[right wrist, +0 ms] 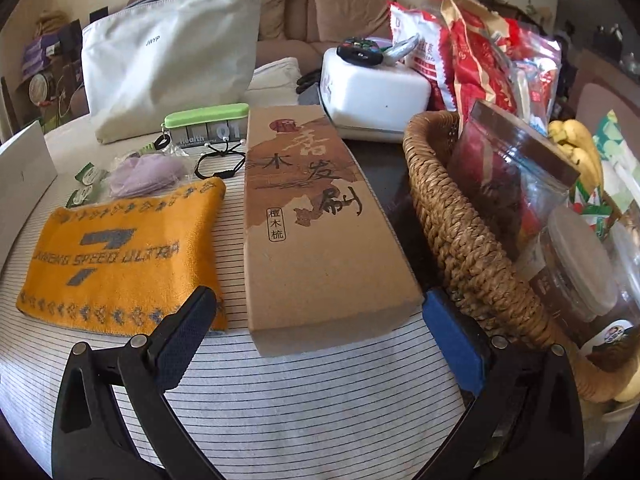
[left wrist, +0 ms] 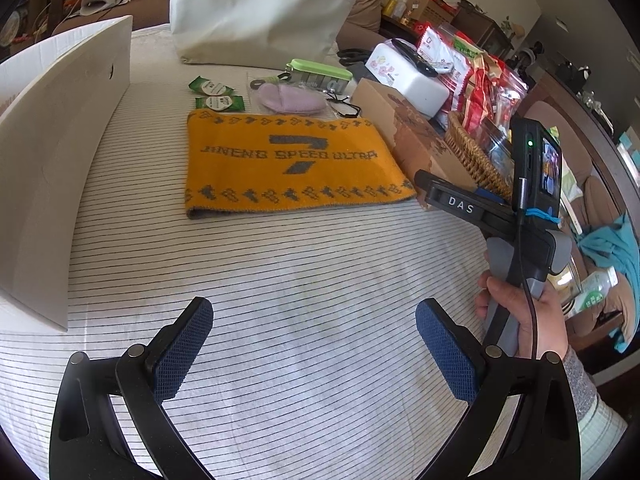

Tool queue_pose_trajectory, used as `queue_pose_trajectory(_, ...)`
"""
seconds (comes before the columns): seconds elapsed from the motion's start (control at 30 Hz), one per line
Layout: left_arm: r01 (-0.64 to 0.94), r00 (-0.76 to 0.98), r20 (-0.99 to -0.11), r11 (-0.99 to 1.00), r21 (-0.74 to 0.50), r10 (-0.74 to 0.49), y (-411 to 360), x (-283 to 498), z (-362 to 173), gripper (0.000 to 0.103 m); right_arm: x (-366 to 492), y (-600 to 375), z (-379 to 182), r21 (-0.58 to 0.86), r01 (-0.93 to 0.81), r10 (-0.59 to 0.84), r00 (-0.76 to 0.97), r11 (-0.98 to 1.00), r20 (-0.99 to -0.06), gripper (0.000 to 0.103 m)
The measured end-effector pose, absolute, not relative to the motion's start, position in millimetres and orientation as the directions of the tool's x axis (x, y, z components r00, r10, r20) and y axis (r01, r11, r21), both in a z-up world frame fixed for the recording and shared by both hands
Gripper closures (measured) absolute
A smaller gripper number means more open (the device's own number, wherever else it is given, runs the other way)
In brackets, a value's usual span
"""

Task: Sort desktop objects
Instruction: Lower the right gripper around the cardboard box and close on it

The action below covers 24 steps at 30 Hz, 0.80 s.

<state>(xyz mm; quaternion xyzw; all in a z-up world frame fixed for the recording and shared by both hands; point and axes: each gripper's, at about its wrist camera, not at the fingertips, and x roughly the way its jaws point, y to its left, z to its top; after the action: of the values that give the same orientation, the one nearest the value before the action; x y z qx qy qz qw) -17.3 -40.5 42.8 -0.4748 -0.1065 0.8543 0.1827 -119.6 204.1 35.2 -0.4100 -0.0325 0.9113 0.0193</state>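
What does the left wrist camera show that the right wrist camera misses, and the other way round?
Only the left wrist view shows the right gripper in the person's hand, plus the white box wall at left. Only the right wrist view shows bananas and the jar in the wicker basket. Both show the orange towel, the brown cardboard box, the grey pouch, and each camera's own open gripper: the left gripper here.

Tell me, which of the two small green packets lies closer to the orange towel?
The lower green packet, which almost touches the orange towel at its far edge. The other green packet lies behind it, farther from the towel.
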Motion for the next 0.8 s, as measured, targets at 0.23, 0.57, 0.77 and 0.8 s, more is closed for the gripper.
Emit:
queue_pose_trajectory(0.23, -0.206, -0.481, -0.772, -0.91, -0.361, 0.415, -42, -18, 41, 0.0, -105, 196, 39, -0.014, 0.061, -0.03, -0.661, -0.998, -0.75, 0.0)
queue_pose_trajectory(0.57, -0.212, -0.473, -0.774, -0.907, -0.363, 0.42, -39, -15, 42, 0.0, -134, 200, 28, -0.039, 0.042, 0.004, -0.627, -0.998, -0.779, 0.005)
queue_pose_trajectory(0.77, -0.209, -0.479, -0.76, -0.898, -0.387, 0.439, -41, -18, 51, 0.0, -126, 208, 39, -0.02, 0.053, -0.017, -0.624, -0.998, -0.781, 0.023)
queue_pose_trajectory(0.8, -0.208, -0.478, -0.755, -0.893, -0.399, 0.448, -41, -18, 52, 0.0, -122, 208, 43, -0.034, 0.057, -0.009, -0.631, -0.998, -0.776, 0.023)
